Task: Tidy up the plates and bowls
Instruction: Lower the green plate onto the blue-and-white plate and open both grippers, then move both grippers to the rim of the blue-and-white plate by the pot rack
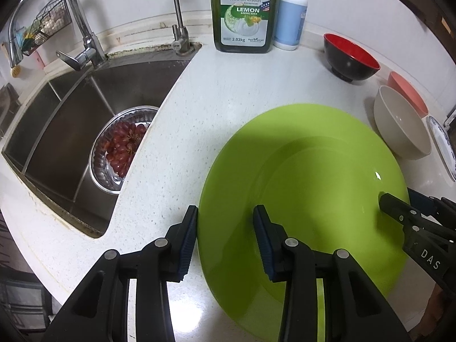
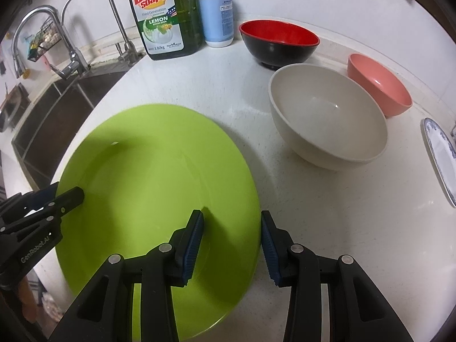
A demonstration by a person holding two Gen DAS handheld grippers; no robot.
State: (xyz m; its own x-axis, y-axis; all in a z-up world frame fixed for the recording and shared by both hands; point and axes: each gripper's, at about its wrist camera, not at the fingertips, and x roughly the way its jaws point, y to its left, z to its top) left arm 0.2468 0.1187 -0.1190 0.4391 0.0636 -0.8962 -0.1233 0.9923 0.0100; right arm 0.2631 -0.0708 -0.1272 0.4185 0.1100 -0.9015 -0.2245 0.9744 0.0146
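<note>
Two grippers at the green plate's edges

The green plate lies on the desk, beside the cream bowl. The left gripper and right gripper each straddle the plate's rim, jaws wide (nothing clamped); the red-and-black bowl sits beyond the plate.

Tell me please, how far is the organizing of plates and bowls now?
Nothing looks stacked yet. In hand: the left gripper and right gripper each straddle an edge of the round lime-green plate, jaws open. Left: the black bowl with red inside, cream bowl, pink bowl and blue-patterned white plate stand separate.
</note>
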